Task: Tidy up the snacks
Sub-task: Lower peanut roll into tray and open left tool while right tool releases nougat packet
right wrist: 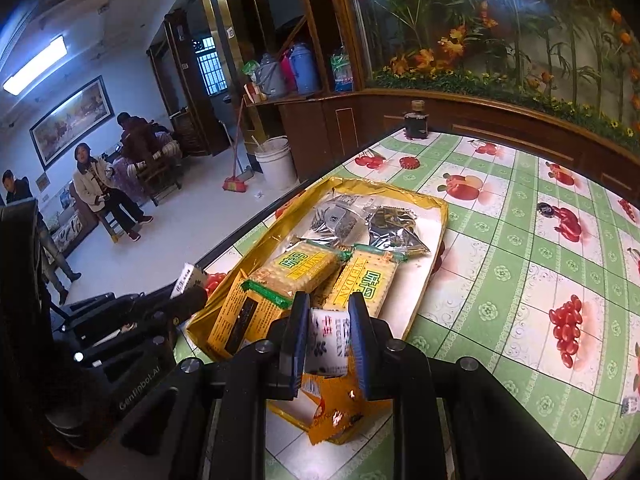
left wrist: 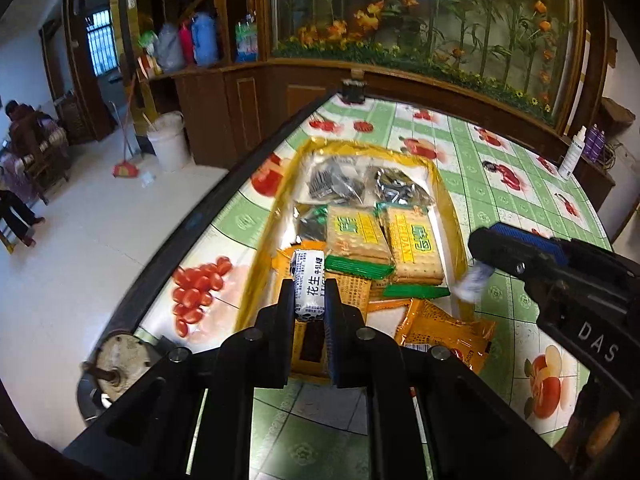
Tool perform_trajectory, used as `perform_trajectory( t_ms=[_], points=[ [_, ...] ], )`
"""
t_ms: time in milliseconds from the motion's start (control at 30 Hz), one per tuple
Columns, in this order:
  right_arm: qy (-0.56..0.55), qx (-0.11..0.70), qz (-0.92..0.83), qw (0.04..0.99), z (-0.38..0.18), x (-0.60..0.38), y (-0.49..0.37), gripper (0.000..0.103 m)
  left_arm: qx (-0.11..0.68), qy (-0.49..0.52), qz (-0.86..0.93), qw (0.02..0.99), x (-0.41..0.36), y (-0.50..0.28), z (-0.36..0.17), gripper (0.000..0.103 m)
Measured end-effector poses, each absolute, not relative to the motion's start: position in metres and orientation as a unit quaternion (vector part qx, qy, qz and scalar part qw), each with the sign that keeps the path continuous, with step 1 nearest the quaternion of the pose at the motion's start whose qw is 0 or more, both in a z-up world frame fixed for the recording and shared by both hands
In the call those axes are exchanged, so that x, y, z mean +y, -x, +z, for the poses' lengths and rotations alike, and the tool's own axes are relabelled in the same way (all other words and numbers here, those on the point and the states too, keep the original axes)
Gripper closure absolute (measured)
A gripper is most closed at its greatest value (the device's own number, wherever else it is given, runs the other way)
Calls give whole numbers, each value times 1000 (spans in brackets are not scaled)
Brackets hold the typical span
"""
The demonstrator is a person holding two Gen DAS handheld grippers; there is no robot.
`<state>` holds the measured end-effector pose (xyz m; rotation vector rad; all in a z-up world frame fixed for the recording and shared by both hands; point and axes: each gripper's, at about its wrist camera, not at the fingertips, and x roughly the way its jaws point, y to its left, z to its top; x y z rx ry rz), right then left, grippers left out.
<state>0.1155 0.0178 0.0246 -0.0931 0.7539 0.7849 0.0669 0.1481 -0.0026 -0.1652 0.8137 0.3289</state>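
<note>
My left gripper (left wrist: 309,292) is clamped tight on a small white candy bar (left wrist: 307,284), which stands upright between the pads; its wrapper reads "花生" in black, and the lower end is hidden behind my own black fingers (left wrist: 286,312). My right gripper (right wrist: 326,336) is pinched nearly closed on a second white wrapped sweet (right wrist: 325,342) (its print looks like "HUGAN", though the blur makes me unsure), and its bottom edge is cut off by the blue pads (right wrist: 298,340). From the left camera that right gripper (left wrist: 496,246) comes in from the right edge, the sweet only a white smear under it.

Just below both grips lies the yellow tray (left wrist: 256,280), sitting on the green fruit-print tablecloth (left wrist: 500,184) near the table's left edge. At its near end are orange snack packets (left wrist: 440,328), one spilling over the rim and too crumpled to read. Next come two cracker packs (right wrist: 360,284) with green ends, side by side and overlapping, lettered "WEIDAN". At the far end lie two dark, shiny packets (right wrist: 368,220), their print too small to make out.

Beyond the tray, a dark bottle (right wrist: 416,120) stands at the table's far corner, and a white bottle (left wrist: 571,156) at the right edge.
</note>
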Motion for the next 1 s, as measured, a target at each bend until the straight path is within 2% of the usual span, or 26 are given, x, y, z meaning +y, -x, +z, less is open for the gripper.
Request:
perform_trajectory(
  t_ms=[233,433,467,533,567,600,833,1000],
  points=[
    [25,386,380,840,8,39,-157,83,432,105,135,885,157,-96,-25,92],
    [25,398,386,832,-1,49,-169,80,429,87,132,889,153,-102,-23,92],
    [23,399,386,832,-1,48,-170,80,428,85,132,890,153,-103,-23,88],
    [17,401,386,831,-2,44,-171,80,423,78,137,892,151,-102,-22,69],
    [15,401,384,832,-1,41,-171,80,420,76,141,893,151,-103,-22,53],
    [12,401,382,832,-1,37,-171,80,414,73,145,896,151,-102,-20,46],
    [-9,407,366,837,-1,4,-166,76,400,71,143,902,146,-96,-10,44],
    [-24,410,341,846,-4,-37,-148,59,371,77,121,918,134,-83,9,37]
  ],
)
